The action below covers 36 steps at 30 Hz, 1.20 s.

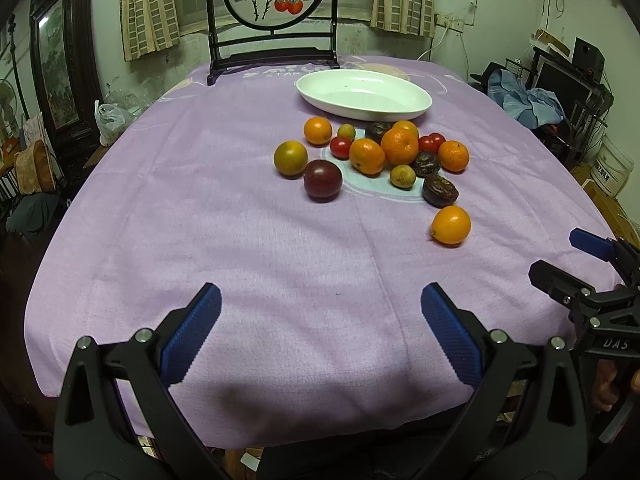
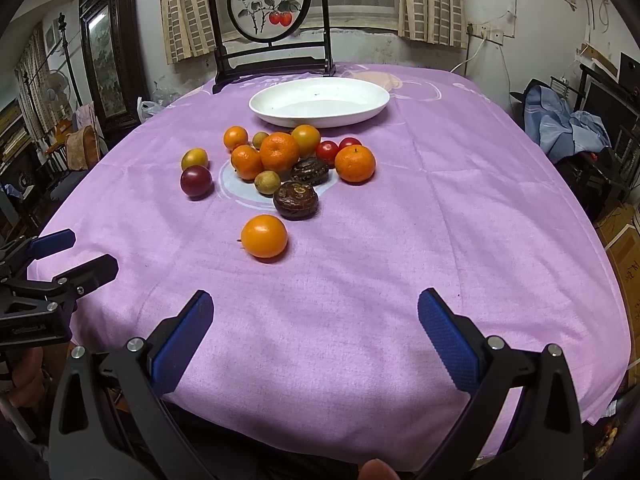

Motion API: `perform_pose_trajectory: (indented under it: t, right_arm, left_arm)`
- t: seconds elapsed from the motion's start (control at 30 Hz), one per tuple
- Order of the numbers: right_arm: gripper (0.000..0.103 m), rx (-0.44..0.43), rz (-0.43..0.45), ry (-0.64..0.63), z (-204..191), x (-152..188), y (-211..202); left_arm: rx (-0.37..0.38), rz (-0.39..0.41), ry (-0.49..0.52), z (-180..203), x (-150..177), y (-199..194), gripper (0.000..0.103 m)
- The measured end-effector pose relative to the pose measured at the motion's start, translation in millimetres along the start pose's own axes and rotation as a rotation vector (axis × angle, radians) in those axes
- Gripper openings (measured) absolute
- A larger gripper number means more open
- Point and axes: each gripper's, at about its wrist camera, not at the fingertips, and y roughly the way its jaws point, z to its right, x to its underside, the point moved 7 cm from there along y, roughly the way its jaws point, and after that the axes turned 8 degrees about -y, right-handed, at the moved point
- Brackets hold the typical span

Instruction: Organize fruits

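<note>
Both pairs of fingers, on the left gripper (image 1: 320, 332) and right gripper (image 2: 314, 334), stand apart and empty. The fruits (image 2: 276, 160) lie well ahead, near a white dish (image 2: 320, 114). Round, firm, likely to roll; grip across the middle, tomatoes gently.

Both views are evenly lit from overhead by indoor light with a slight green cast on the walls. The cloth (image 1: 240, 220) is bright and the fruits (image 1: 372, 156) cast short, soft shadows beneath them. A faint sheen lies on the white dish (image 2: 320, 101). Focus is sharp at center. Fisheye distortion bends the room's edges, and the corners go black. The dark cabinet (image 2: 106, 60) at left sits in gloom.
</note>
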Motion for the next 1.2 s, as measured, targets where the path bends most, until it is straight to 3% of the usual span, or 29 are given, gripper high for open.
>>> perform_pose_trajectory:
  t: [0.43,0.73,0.93,1.03,1.1,1.17,1.2]
  right_arm:
    - [0.102,-0.022,0.037,0.01,2.0,-3.5,6.6]
    - [0.102,-0.103,0.076,-0.015,-10.2,-9.4,23.3]
    - [0.102,-0.16,0.013,-0.043,-29.2,-16.1,52.6]
    - [0.101,-0.18,0.021,-0.034,-32.1,-23.4,59.3]
    - [0.095,-0.16,0.033,-0.051,-33.8,-29.4,62.0]
    - [0.076,-0.142,0.017,-0.083,-37.4,-32.5,68.1]
    - [0.074,-0.145,0.008,-0.087,-38.1,-32.5,71.0]
  left_arm:
    - [0.002,-0.017,0.016,2.1,2.2,11.7,0.101]
    - [-0.009,-0.034,0.015,-9.2,-1.9,36.0,0.101]
    - [-0.017,-0.047,-0.016,-26.8,-7.9,51.3,0.101]
    - [-0.004,-0.042,-0.023,-32.9,-11.6,55.3,0.101]
    - [0.0,-0.037,-0.025,-37.2,-14.7,57.7,0.101]
    - [0.002,-0.039,-0.031,-41.5,-17.4,60.9,0.101]
    - [0.003,-0.041,-0.034,-43.0,-19.0,62.4,0.101]
